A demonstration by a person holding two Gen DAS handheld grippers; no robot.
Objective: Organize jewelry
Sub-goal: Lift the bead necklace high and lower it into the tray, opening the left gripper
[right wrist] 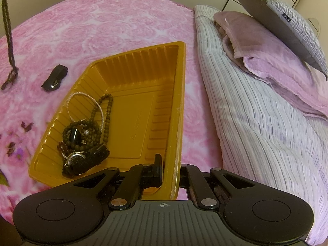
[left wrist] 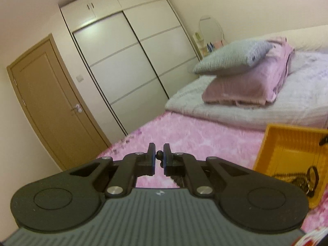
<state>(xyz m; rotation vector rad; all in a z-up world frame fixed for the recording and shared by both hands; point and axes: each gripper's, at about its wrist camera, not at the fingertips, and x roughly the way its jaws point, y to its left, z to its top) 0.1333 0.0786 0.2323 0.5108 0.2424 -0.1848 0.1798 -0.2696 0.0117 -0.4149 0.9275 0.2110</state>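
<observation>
My left gripper (left wrist: pixel 158 155) is raised over the pink bedspread and shut on a dark beaded necklace (left wrist: pixel 158 154). One bead shows between the pads, and more of the strand hangs under the fingers. In the right wrist view the necklace (right wrist: pixel 8 30) hangs at the far left, its lower end resting on the bedspread. My right gripper (right wrist: pixel 170 164) is shut on the right wall of the orange tray (right wrist: pixel 176 102), one finger inside and the other hidden outside. In the tray lie beaded bracelets (right wrist: pixel 90 127), a pearl strand (right wrist: pixel 100 106) and a watch (right wrist: pixel 82 160). A small black piece (right wrist: pixel 55 78) lies left of the tray.
A striped quilt (right wrist: pixel 256 123), a folded pink blanket (right wrist: pixel 266 47) and a grey pillow (right wrist: pixel 287 16) lie to the right of the tray. A white wardrobe (left wrist: pixel 127 57) and a brown door (left wrist: pixel 51 106) stand beyond the bed. The orange tray (left wrist: pixel 287 143) is also at the right of the left wrist view.
</observation>
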